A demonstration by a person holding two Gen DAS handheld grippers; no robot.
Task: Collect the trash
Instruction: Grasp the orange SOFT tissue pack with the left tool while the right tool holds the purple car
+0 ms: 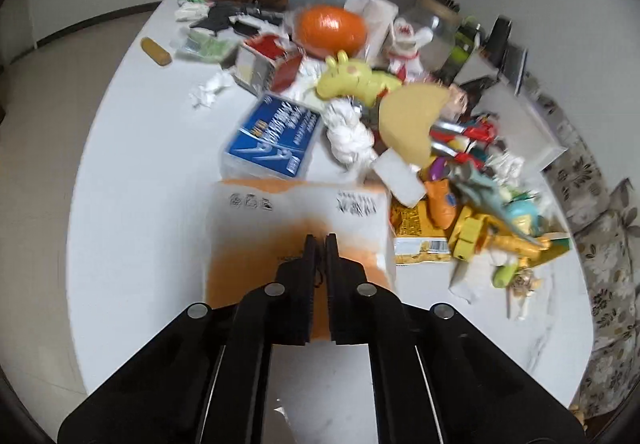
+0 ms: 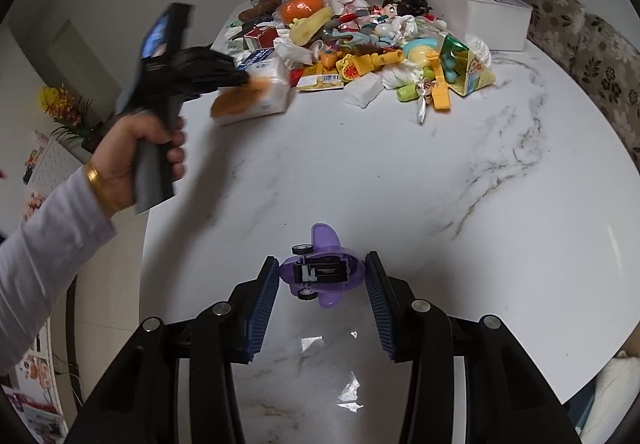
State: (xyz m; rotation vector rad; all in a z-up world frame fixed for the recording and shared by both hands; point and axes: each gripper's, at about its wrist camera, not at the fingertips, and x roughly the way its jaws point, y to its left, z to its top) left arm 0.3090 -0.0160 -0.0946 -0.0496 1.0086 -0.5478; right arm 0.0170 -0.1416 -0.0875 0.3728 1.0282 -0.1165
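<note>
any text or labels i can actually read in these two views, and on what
None reads for certain.
Orange and white tissue pack in the left gripper: recycling-type symbols and Chinese characters, blurred.
Blue box: white Chinese lettering, blurred.
Yellow snack wrapper: barcode, digits too small.
Green and yellow carton: cartoon print, text too small.
Purple toy plane between the right gripper's open jaws: no text.
</note>
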